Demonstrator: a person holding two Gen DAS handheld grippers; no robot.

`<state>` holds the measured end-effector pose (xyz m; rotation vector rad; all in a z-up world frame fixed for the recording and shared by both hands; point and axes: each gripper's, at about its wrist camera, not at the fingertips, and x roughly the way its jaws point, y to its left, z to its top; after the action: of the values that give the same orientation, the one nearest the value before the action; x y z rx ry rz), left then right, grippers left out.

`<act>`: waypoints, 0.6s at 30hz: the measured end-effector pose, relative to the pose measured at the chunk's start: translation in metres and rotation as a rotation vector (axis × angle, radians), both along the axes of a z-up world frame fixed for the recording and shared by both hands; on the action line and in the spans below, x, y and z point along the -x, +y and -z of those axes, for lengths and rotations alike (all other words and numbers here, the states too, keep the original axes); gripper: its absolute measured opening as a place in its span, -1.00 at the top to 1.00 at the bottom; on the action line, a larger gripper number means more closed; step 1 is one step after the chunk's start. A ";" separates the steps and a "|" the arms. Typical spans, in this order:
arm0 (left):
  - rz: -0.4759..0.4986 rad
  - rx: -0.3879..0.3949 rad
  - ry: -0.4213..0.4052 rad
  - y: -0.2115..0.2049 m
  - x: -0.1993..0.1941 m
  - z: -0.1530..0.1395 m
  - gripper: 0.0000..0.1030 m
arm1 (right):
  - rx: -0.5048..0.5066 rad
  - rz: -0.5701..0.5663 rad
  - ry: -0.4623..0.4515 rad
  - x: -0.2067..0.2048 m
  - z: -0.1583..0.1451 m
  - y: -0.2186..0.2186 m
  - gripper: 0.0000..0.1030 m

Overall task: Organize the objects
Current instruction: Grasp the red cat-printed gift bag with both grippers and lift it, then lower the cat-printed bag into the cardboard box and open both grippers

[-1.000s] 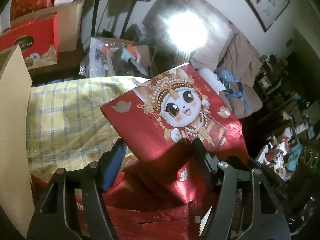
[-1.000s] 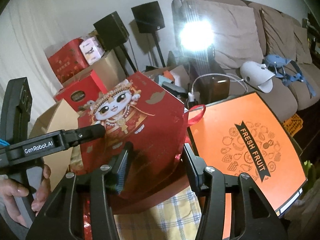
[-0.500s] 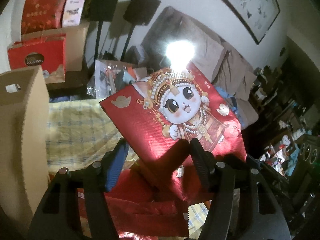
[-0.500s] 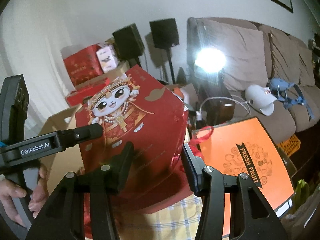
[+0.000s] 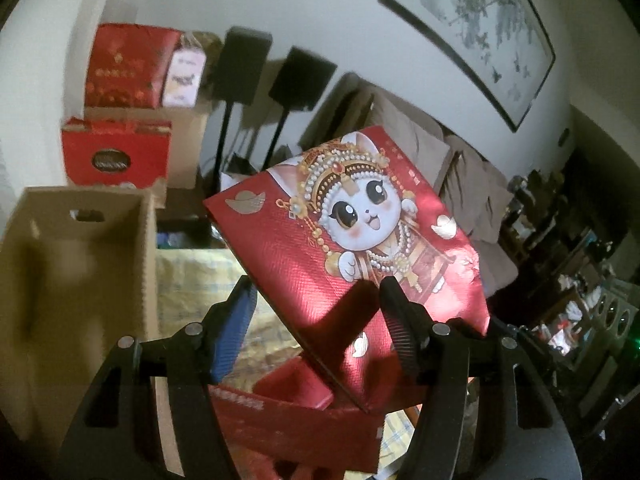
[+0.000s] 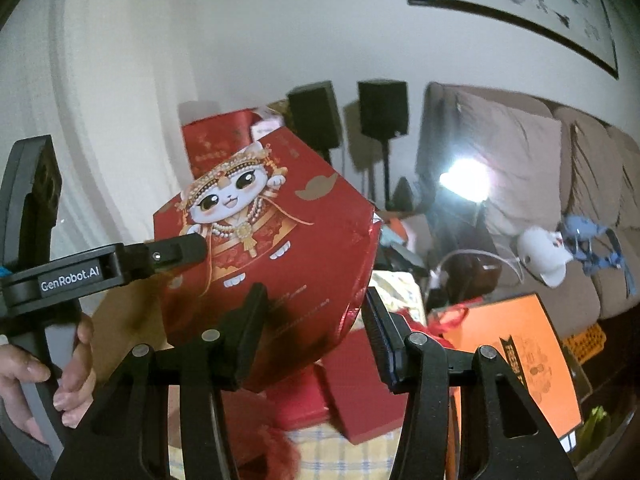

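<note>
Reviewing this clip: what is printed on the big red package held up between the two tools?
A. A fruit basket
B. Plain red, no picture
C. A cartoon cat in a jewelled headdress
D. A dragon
C: the red package shows a wide-eyed white cartoon cat wearing a pearl-trimmed headdress.

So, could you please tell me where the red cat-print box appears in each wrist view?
Left wrist: the red cat-print box fills the centre, tilted, between the claw's fingers.
Right wrist: centre-left, above the claw.
Shared landmark: the two black speakers on stands, against the wall.
</note>
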<state>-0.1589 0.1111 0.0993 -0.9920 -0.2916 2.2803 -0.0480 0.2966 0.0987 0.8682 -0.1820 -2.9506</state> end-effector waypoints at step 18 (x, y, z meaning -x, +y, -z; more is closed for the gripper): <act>-0.176 0.076 -0.039 -0.118 -0.022 0.023 -0.15 | 0.024 -0.212 -0.068 0.014 0.028 -0.108 0.03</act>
<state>-0.1374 -0.0071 0.0760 -1.0889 -0.3226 2.4484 -0.0621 0.1881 0.0708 0.9230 -0.1201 -2.7209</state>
